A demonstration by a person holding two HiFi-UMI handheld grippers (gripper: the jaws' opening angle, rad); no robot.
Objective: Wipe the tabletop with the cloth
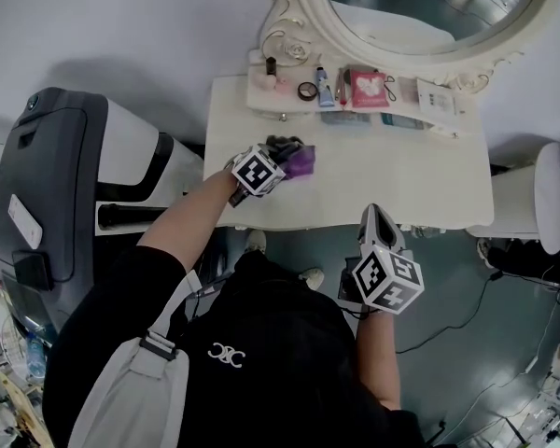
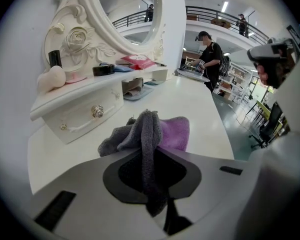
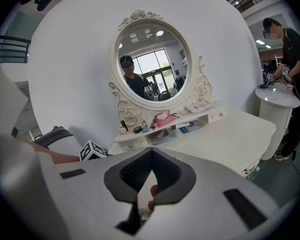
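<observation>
A grey and purple cloth [image 1: 302,161] lies bunched on the left part of the white tabletop [image 1: 411,180]. My left gripper [image 1: 282,153] is shut on it. In the left gripper view a grey fold of the cloth [image 2: 149,134] runs down between the jaws, and the purple part spreads on the tabletop [image 2: 195,101] beyond. My right gripper [image 1: 374,217] hangs at the table's front edge, off the surface. In the right gripper view it [image 3: 149,173] is shut with nothing held, facing the tabletop [image 3: 235,139].
A low shelf [image 1: 355,110] under the oval mirror [image 1: 420,7] carries small cosmetics and a pink packet [image 1: 368,87]. Its drawer front [image 2: 85,116] stands just left of the cloth. A grey machine [image 1: 56,194] stands left of the table, and a round white stand [image 1: 551,194] is on the right.
</observation>
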